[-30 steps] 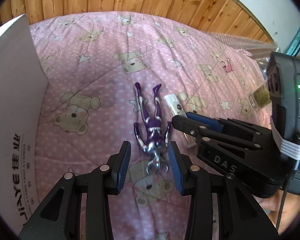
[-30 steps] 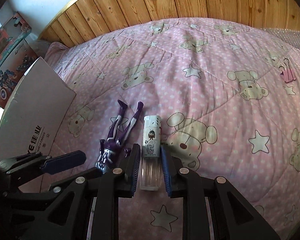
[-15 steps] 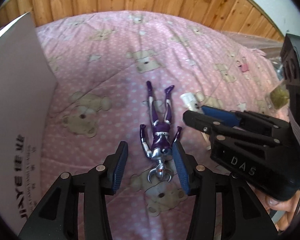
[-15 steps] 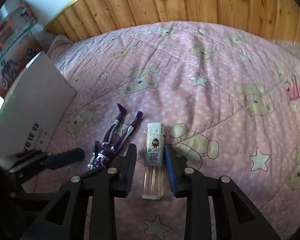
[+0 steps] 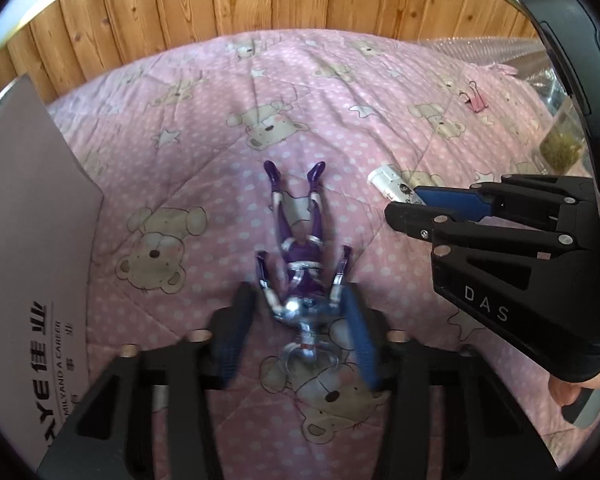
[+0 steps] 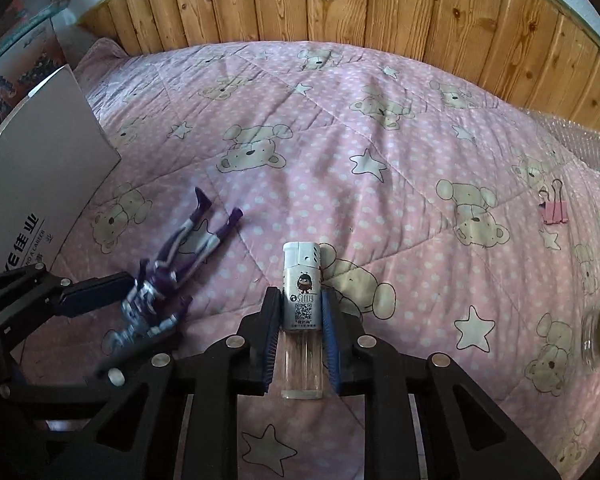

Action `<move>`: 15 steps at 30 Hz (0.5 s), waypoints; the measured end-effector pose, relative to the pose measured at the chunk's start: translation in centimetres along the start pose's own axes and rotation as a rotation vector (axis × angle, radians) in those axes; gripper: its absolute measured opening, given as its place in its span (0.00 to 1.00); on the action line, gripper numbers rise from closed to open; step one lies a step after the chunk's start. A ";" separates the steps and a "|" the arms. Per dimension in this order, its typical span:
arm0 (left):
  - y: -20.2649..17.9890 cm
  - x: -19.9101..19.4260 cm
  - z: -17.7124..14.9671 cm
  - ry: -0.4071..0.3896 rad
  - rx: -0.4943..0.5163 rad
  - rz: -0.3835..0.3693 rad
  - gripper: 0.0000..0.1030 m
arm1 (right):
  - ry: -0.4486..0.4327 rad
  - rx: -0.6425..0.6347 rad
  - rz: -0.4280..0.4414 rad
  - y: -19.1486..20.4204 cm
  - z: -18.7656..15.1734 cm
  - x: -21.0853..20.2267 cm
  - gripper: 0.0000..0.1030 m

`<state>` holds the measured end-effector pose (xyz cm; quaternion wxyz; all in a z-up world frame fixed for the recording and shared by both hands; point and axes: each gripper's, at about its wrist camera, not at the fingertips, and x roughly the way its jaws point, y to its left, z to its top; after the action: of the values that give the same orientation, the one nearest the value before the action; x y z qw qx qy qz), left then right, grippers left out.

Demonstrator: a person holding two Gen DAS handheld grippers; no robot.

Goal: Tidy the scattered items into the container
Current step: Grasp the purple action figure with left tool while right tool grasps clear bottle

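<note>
On the pink bed [image 6: 380, 128], our right gripper [image 6: 300, 320] has its fingers closing along the sides of an upright-lying lighter [image 6: 302, 292], long axis parallel to them. Our left gripper [image 5: 296, 320] is closing on the purple figure [image 5: 300, 256], head-first between its fingers; the white box [image 5: 28, 240] stands left.

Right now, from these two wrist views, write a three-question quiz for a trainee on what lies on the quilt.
1. True or false: the pink binder clip lies inside the white cardboard box.
2. Which thing sits between the closing jaws of the right gripper? A) the purple action figure B) the lighter C) the binder clip
3. Fill in: the left gripper is closing around the figure's ____ end, head or feet.

Key: 1 false, it lies on the quilt; 2 B; 3 head.
</note>
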<state>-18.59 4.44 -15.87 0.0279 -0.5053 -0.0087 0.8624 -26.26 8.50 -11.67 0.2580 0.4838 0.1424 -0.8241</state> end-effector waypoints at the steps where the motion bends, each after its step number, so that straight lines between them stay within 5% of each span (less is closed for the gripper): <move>1: 0.2 0.0 0.0 0.001 -0.006 -0.005 0.41 | 0.002 0.002 0.001 0.0 0.0 0.0 0.21; 15: 1.6 -1.7 0.4 -0.005 -0.092 -0.048 0.40 | 0.005 0.121 0.036 -1.6 -0.7 -1.1 0.20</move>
<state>-18.18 2.71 -14.23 0.0256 -0.5037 -0.0605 0.8614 -26.23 10.48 -11.11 0.2427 0.5031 0.0841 -0.8252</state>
